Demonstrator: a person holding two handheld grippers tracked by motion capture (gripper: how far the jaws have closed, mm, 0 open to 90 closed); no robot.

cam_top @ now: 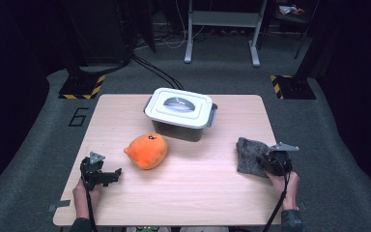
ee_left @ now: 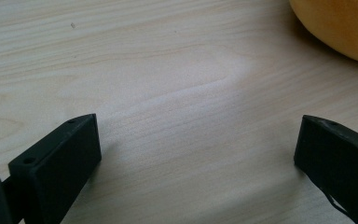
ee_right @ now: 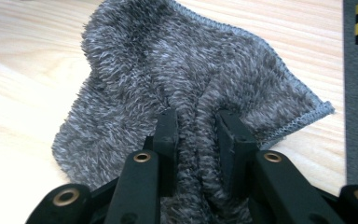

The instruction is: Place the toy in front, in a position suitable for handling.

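Currently my right tongs (ee_right: pixel 196 128) pinch a raised fold of the grey cloth (ee_right: pixel 186 70); the rest trails ahead of them on the counter (cam_top: pixel 198 188). Risk: the grip is shallow, so the pile may slip free if lifted. My left tongs (ee_left: pixel 198 154) stand open over bare counter, the orange plush toy (cam_top: pixel 147 151) just beyond.

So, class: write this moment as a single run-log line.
right gripper: shut on grey cloth, pinched fold | left gripper: open on bare table | orange plush: untouched | lidded box: closed
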